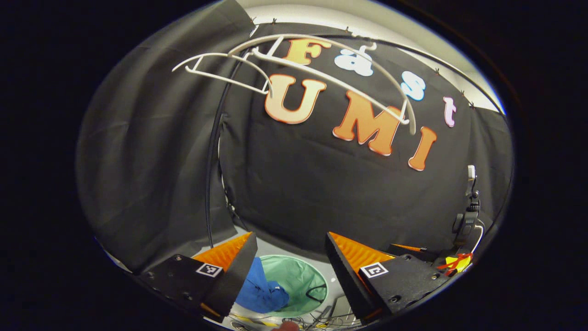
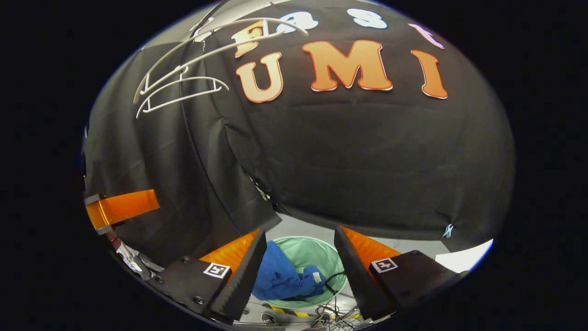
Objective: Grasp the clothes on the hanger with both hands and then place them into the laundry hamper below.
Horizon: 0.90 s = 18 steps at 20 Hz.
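Note:
A blue garment lies bunched inside the round green laundry hamper on the floor below. White bare hangers hang on the rail high up. My left gripper stands open above the hamper with nothing between its fingers. My right gripper is open too, well above the hamper, its fingers apart and holding nothing. Part of the left gripper shows at the left edge of the right gripper view, and part of the right gripper at the lower right of the left gripper view.
A black rail pole runs down in front of the cloth wall. Cables and striped tape lie on the floor by the hamper. A camera stand is at the right.

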Tool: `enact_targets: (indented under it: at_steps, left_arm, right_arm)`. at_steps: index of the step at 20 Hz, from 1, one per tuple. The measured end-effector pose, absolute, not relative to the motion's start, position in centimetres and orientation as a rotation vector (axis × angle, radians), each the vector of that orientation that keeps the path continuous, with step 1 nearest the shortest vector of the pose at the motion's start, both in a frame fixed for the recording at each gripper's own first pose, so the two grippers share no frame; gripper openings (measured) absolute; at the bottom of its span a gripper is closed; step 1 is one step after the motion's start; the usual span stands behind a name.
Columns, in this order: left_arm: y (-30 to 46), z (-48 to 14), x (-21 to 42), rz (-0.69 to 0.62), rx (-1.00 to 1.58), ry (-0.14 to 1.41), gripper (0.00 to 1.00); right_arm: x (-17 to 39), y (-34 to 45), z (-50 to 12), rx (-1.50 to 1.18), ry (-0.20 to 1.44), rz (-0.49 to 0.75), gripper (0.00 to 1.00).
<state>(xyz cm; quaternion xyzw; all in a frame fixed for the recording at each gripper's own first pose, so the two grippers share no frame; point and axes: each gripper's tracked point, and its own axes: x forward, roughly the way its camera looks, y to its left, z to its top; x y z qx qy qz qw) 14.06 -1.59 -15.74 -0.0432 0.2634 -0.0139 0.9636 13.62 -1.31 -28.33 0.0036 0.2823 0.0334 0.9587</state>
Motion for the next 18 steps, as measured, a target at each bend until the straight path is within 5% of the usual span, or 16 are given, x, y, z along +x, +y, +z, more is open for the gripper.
enact_targets:
  at_steps: [4, 9, 10, 13, 17, 18]
  left_arm:
    - [-0.5, -11.2, 15.8, 0.011, -0.061, 0.384, 0.99]
    - [-0.2, -7.0, 16.8, 0.04, -0.033, 0.262, 0.89]
    - [-0.2, -6.2, 16.8, 0.047, -0.029, 0.238, 0.99]
    - [0.4, -2.6, 17.0, 0.082, -0.014, 0.157, 0.88]
    - [1.7, 0.1, 16.4, 0.143, 0.007, 0.084, 0.93]
    - [1.9, 0.6, 16.4, 0.153, 0.009, 0.068, 0.88]
  right_arm:
    - [15.3, -2.0, -22.1, -0.005, 0.421, 0.063, 0.96]
    - [15.7, -2.2, -15.4, 0.004, 0.281, 0.075, 0.96]
    - [15.7, -2.5, -13.9, 0.004, 0.25, 0.069, 0.96]
    - [14.8, -3.5, -10.3, -0.017, 0.171, 0.054, 0.95]
    - [14.0, -4.0, -5.7, -0.047, 0.071, 0.041, 1.0]
    - [13.8, -4.3, -4.9, -0.067, 0.048, 0.033, 0.96]
